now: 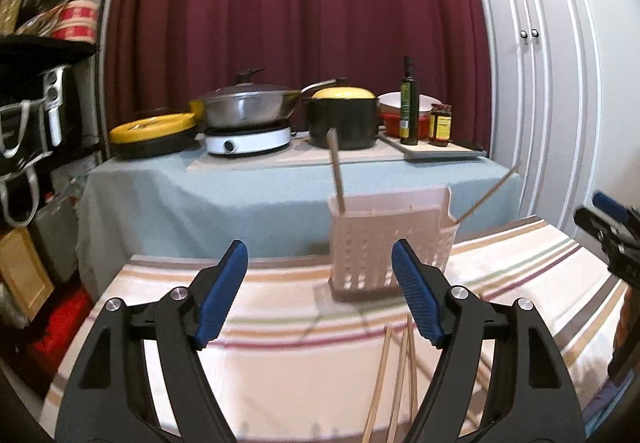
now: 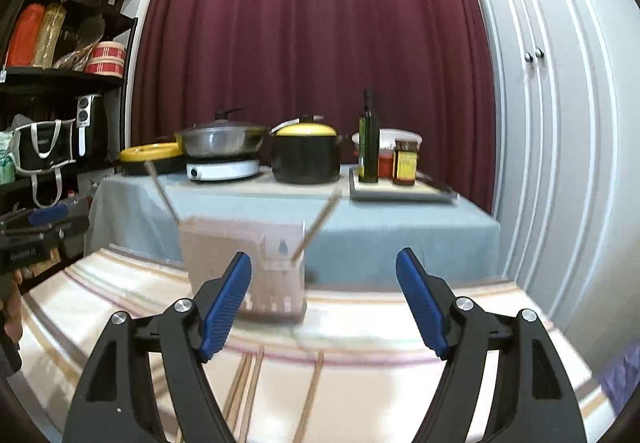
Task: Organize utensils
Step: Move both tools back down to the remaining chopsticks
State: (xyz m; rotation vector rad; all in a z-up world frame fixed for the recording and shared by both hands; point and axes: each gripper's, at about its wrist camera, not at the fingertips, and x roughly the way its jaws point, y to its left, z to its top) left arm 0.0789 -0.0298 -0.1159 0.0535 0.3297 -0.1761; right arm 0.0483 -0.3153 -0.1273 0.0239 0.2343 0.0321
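A pale pink perforated utensil holder (image 1: 390,243) (image 2: 244,263) stands on the striped cloth. A wooden utensil handle (image 1: 335,173) (image 2: 162,191) sticks up from its left compartment, and a thin chopstick (image 1: 490,193) (image 2: 318,225) leans out of its small right pocket. Several loose wooden chopsticks (image 1: 394,387) (image 2: 256,391) lie on the cloth near me. My left gripper (image 1: 320,275) hovers open above them with nothing between its fingers. My right gripper (image 2: 324,283) is open and empty too, just right of the holder.
Behind stands a blue-covered table (image 1: 240,183) with a steel wok on a hob (image 1: 248,111), a black pot with a yellow lid (image 1: 344,119), an oil bottle (image 1: 409,103) and jars. Black shelving (image 1: 40,83) fills the left; white cabinet doors (image 1: 540,83) the right.
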